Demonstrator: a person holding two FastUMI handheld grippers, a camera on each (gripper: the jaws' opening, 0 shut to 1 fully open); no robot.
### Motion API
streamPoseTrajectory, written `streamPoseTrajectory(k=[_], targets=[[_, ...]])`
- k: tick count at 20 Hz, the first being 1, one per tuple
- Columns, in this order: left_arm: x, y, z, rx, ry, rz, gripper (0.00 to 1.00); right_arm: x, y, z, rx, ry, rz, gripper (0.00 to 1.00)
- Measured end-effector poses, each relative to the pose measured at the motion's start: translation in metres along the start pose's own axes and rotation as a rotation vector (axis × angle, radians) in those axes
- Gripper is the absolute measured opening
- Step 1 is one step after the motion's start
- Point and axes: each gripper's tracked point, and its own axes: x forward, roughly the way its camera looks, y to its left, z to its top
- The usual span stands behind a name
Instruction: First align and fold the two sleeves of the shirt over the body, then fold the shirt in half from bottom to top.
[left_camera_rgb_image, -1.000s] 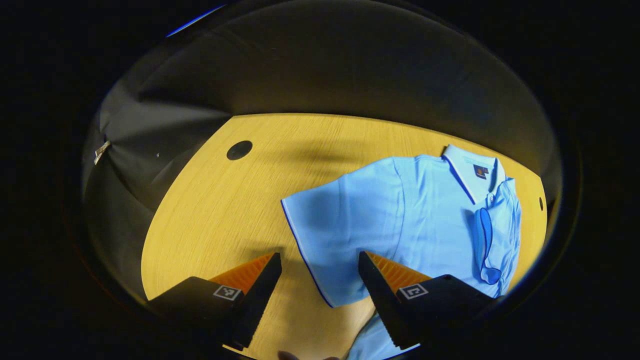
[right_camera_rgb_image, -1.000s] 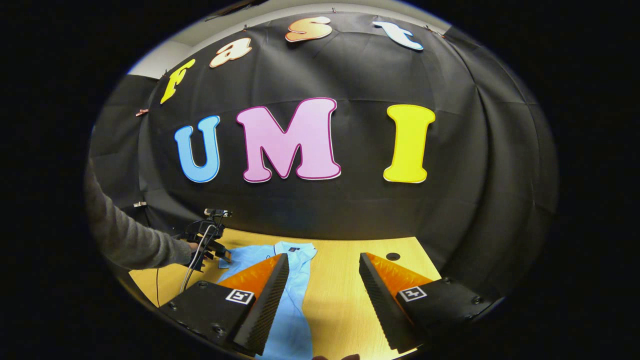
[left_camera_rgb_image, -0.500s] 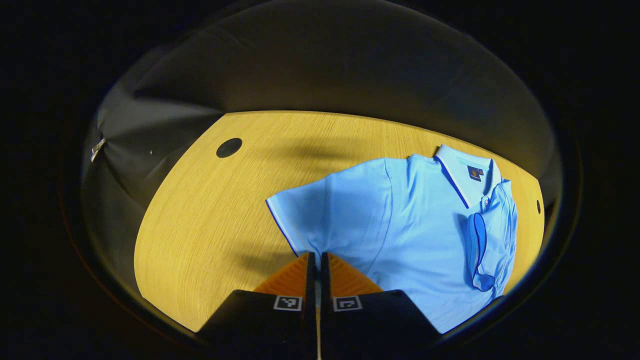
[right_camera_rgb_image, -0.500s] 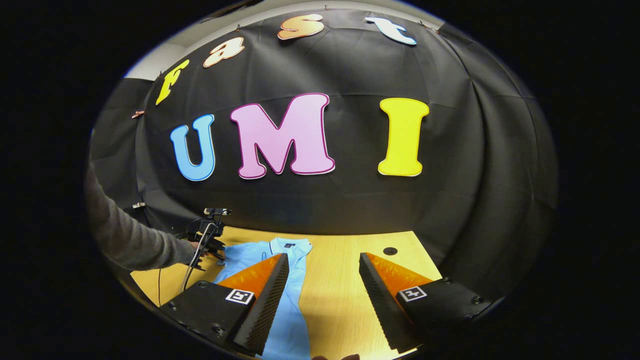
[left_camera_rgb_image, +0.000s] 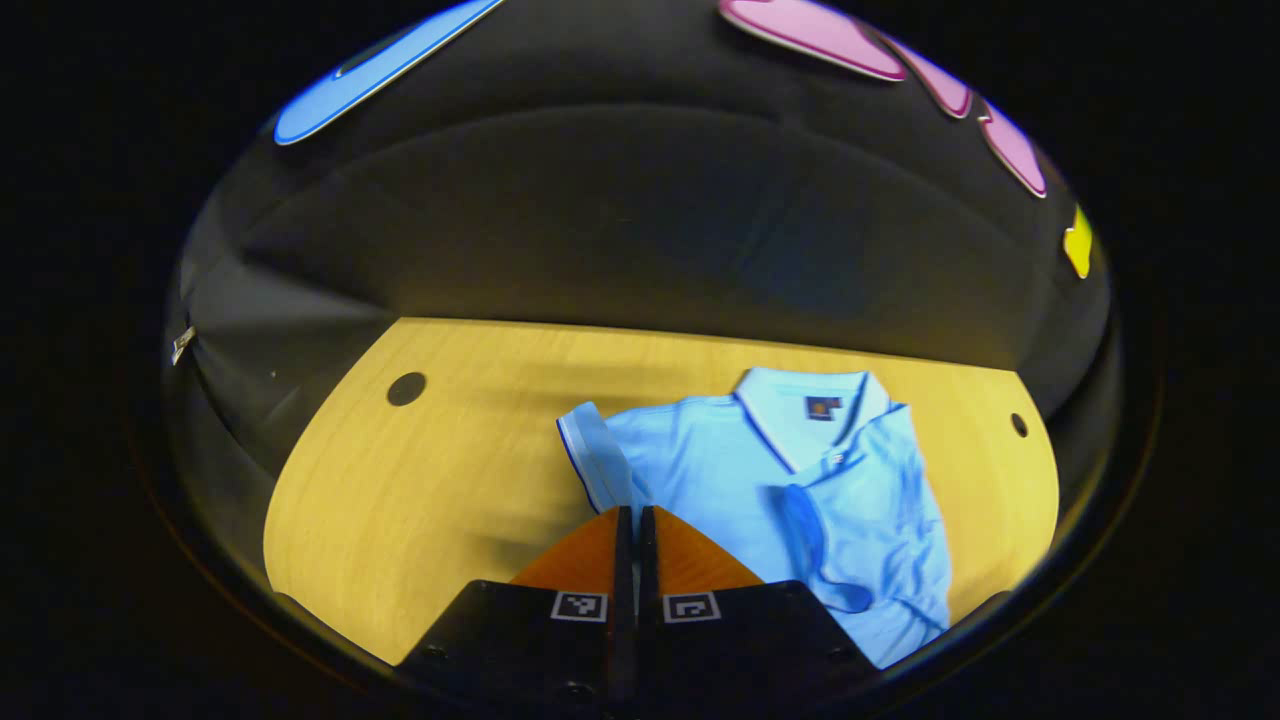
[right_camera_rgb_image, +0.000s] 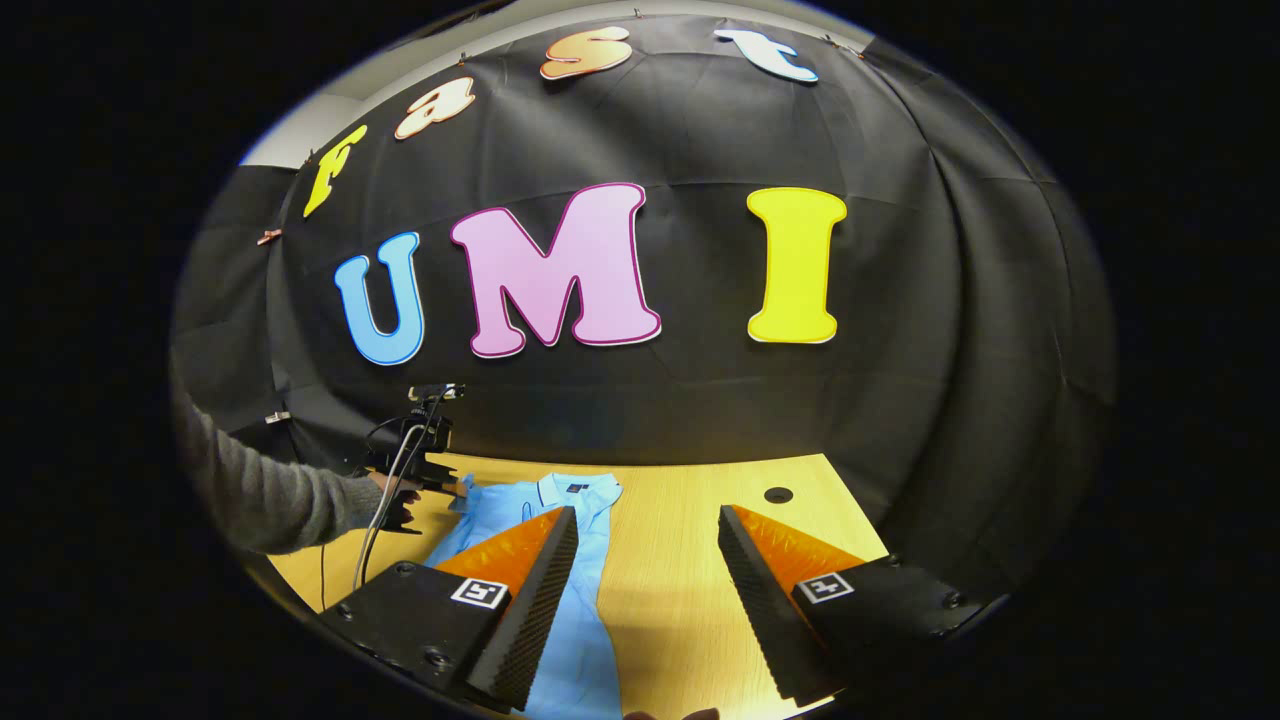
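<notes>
A light blue polo shirt (left_camera_rgb_image: 720, 470) lies collar-up on the yellow wooden table (left_camera_rgb_image: 420, 480). One sleeve (left_camera_rgb_image: 815, 540) lies folded over the shirt's body. My left gripper (left_camera_rgb_image: 632, 512) is shut on the other sleeve (left_camera_rgb_image: 595, 455), which stands raised off the table with its dark-trimmed hem curled up. In the right gripper view the shirt (right_camera_rgb_image: 590, 620) runs down past my right gripper (right_camera_rgb_image: 648, 520), which hangs open above the table with nothing between its fingers. Farther off, the left gripper (right_camera_rgb_image: 425, 478) touches the shirt's shoulder, held by a hand in a grey sleeve (right_camera_rgb_image: 280, 500).
The table has a round cable hole (left_camera_rgb_image: 406, 388) at the far left and a smaller one (left_camera_rgb_image: 1018, 425) at the right. Another hole (right_camera_rgb_image: 778, 495) lies ahead of the right gripper. A cable (right_camera_rgb_image: 375, 540) hangs from the left gripper. Black cloth bounds the table's far edge.
My left gripper went from open to shut on the sleeve's hem, then lifted it and drew it toward the shirt's body. The right gripper stayed open and barely moved.
</notes>
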Motion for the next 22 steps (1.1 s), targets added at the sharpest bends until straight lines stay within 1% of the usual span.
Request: streamPoseTrajectory(k=[2, 4, 7, 10, 13, 18, 19, 20, 21, 22], targets=[[-0.01, -0.03, 0.002, 0.011, -0.017, -0.048, 0.06, -0.001, 0.0, -0.001, -0.004, -0.001, 0.0, 0.89], [-0.015, -0.06, 0.001, 0.046, -0.031, -0.093, 0.06, -0.004, -0.001, -0.001, -0.003, 0.0, -0.002, 0.89], [-0.022, -0.101, -0.011, 0.157, -0.022, -0.146, 0.06, -0.007, -0.003, -0.002, 0.006, 0.001, -0.007, 0.89], [-0.016, -0.139, -0.041, 0.237, 0.029, -0.191, 0.06, -0.011, -0.007, -0.002, 0.012, 0.003, -0.015, 0.89], [-0.013, -0.159, -0.061, 0.286, 0.068, -0.211, 0.06, -0.013, -0.01, -0.003, 0.015, 0.011, -0.022, 0.89], [0.002, -0.169, -0.075, 0.376, 0.103, -0.18, 0.07, -0.015, -0.013, -0.009, 0.027, 0.023, -0.034, 0.89], [0.005, -0.171, -0.078, 0.381, 0.113, -0.186, 0.14, -0.016, -0.014, -0.008, 0.029, 0.021, -0.037, 0.88], [0.006, -0.177, -0.083, 0.38, 0.129, -0.203, 0.16, -0.016, -0.014, -0.008, 0.029, 0.018, -0.04, 0.88], [0.006, -0.182, -0.09, 0.379, 0.146, -0.221, 0.34, -0.017, -0.015, -0.007, 0.027, 0.014, -0.043, 0.88], [0.006, -0.185, -0.093, 0.382, 0.154, -0.23, 0.48, -0.018, -0.015, -0.007, 0.025, 0.011, -0.045, 0.88]])
